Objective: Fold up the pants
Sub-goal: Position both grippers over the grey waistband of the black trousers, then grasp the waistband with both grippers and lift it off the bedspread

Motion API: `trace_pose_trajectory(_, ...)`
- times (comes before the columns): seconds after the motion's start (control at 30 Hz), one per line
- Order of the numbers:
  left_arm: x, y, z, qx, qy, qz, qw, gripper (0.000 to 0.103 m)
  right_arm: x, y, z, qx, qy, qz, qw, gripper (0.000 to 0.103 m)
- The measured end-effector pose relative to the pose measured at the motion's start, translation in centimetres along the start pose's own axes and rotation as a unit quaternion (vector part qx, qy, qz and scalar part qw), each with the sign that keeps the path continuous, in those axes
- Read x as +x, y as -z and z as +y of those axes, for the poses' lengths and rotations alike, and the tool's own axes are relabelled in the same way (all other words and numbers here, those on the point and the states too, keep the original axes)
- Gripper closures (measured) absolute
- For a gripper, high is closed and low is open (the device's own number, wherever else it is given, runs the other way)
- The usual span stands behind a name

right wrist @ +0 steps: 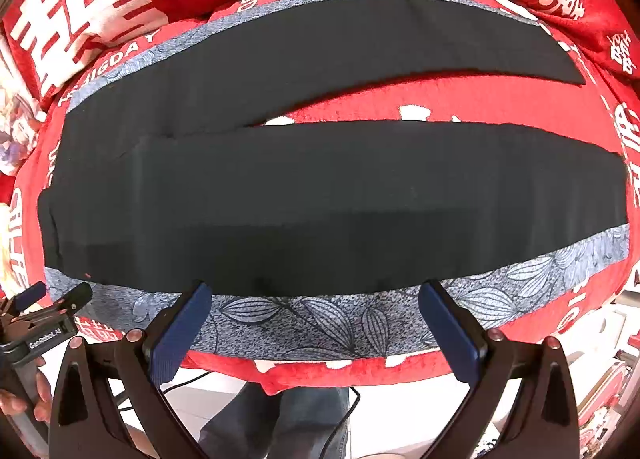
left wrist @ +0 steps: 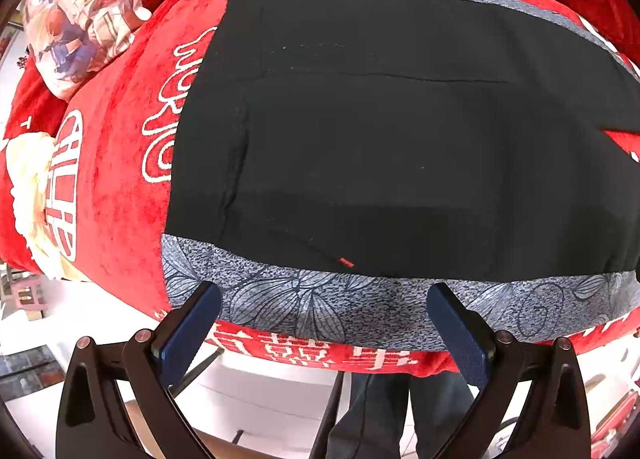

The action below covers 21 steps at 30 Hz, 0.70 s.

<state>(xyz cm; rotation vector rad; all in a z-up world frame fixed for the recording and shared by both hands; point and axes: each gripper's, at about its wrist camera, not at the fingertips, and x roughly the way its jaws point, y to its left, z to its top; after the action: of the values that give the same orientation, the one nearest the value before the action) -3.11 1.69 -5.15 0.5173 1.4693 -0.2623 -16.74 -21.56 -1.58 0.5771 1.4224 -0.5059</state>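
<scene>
Pants [right wrist: 320, 195] flat ahead of both grippers, left [left wrist: 324, 299] and right [right wrist: 316, 297], fingers spread wide, empty. Fabric looks soft, limp, light; pinch near edge.

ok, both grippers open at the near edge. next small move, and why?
Probably lower both grippers onto the pants' near patterned stripe and close. Both hover open, holding nothing, and the pants lie flat with legs apart, so the near leg likely folds over the far one.
</scene>
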Motion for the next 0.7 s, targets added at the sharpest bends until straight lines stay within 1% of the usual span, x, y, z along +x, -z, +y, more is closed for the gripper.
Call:
trace_pose_trajectory(0.1,0.1,0.1,0.3,0.002,0.001,-0.001,1.0,0.0,0.0,0.3,0.2,0.004,-0.005,-0.001,1.0,0.0)
trace_pose_trajectory(0.2,0.1,0.3,0.8,-0.001,0.015,-0.003,0.9999,0.0,0.1,0.5,0.2,0.012,-0.019,-0.001,1.0,0.0)
trace_pose_trajectory(0.27,0.0,0.4,1.9,-0.018,0.049,-0.007,0.9986,0.0,0.1,0.7,0.0,0.025,-0.049,-0.001,0.999,0.0)
trace_pose_trajectory(0.3,-0.1,0.7,3.0,-0.039,0.085,-0.011,0.9956,0.0,0.1,0.9,-0.2,0.032,-0.071,-0.001,0.997,0.0)
trace_pose_trajectory(0.33,0.0,0.9,3.9,-0.051,0.106,-0.014,0.993,0.0,0.1,1.2,-0.4,0.044,-0.113,-0.001,0.993,0.0)
trace_pose_trajectory(0.37,0.2,1.2,4.9,-0.067,0.133,-0.018,0.9887,0.0,0.2,1.4,-0.6,0.052,-0.151,0.002,0.987,0.0)
trace_pose_trajectory(0.43,0.9,2.2,7.0,-0.096,0.192,-0.016,0.9766,0.0,0.8,2.5,-1.0,0.07,-0.228,0.019,0.971,0.0)
trace_pose_trajectory(0.47,1.7,2.9,8.3,-0.115,0.227,-0.007,0.967,0.0,1.3,3.2,-1.1,0.082,-0.267,0.031,0.96,0.001)
trace_pose_trajectory(0.5,2.5,3.5,9.2,-0.132,0.246,0.0,0.9604,0.0,1.9,3.8,-1.2,0.09,-0.294,0.044,0.951,0.003)
trace_pose_trajectory(0.53,3.2,4.1,10.0,-0.149,0.259,0.004,0.9544,0.0,2.9,4.5,-1.3,0.101,-0.32,0.061,0.94,0.006)
trace_pose_trajectory(0.57,3.9,4.7,10.7,-0.166,0.27,0.007,0.9485,0.0,4.0,5.5,-1.4,0.112,-0.346,0.078,0.928,0.012)
trace_pose_trajectory(0.6,4.6,5.2,11.2,-0.18,0.279,0.009,0.9433,0.0,5.1,6.2,-1.5,0.122,-0.365,0.091,0.918,0.016)
trace_pose_trajectory(0.67,5.8,5.8,11.9,-0.198,0.288,0.012,0.9369,0.0,7.6,7.6,-1.9,0.148,-0.388,0.113,0.903,0.018)
trace_pose_trajectory(0.7,6.4,6.0,12.1,-0.207,0.296,0.014,0.9322,0.0,8.2,7.9,-2.0,0.156,-0.392,0.115,0.899,0.018)
